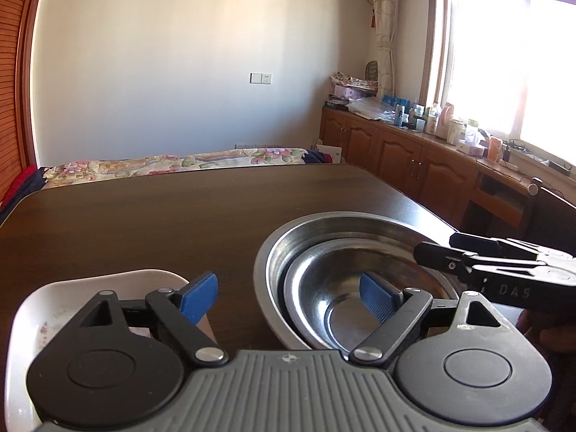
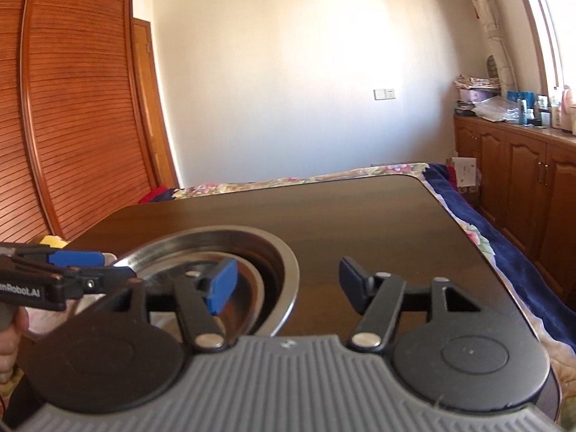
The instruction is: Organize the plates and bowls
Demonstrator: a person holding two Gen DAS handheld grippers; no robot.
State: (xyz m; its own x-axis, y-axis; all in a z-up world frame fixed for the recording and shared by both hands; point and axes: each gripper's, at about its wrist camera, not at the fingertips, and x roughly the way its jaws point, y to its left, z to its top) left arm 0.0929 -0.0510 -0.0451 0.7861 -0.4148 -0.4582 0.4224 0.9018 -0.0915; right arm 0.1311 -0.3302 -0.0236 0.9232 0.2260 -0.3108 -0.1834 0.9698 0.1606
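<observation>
A: Where do the bowls sit?

B: On the dark wooden table, toward its right edge and near the front. A small steel bowl is nested inside a large steel bowl, both upright.

A: And the plate?

B: A white plate with a faint floral print lies at the front left of the table, just beside the large bowl but apart from it, as far as the left wrist view shows.

A: What is the left gripper doing?

B: Its jaws stand wide apart with nothing pressed between them. One blue pad hangs over the plate's rim, the other over the nested bowls.

A: The right gripper?

B: Also spread, gripping nothing. Its left finger is over the bowls, its right finger over bare table just beside the large bowl's rim. In the left wrist view it reaches in from the right over the bowls.

A: Anything of the person?

B: Part of a hand on the left gripper's handle, at the left border of the right wrist view.
</observation>
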